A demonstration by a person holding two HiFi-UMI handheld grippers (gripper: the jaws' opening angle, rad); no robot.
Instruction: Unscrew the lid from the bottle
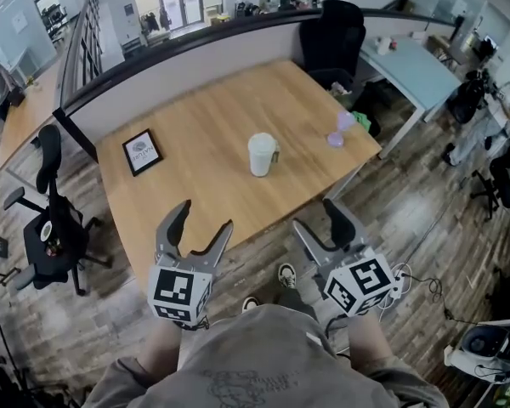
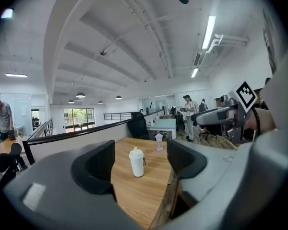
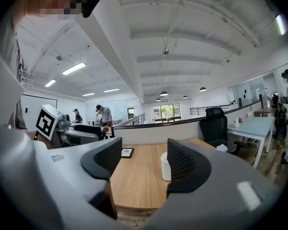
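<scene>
A white bottle with its lid on stands upright near the middle of the wooden table. In the left gripper view the bottle shows far off between the jaws. In the right gripper view the bottle is partly hidden behind the right jaw. My left gripper is held before the table's near edge, open and empty. My right gripper hovers off the table's near right side, also open with nothing between its jaws.
A small purple stemmed cup stands near the table's right corner. A black-framed picture lies at the left. Black office chairs stand to the left and behind the table. People stand in the background.
</scene>
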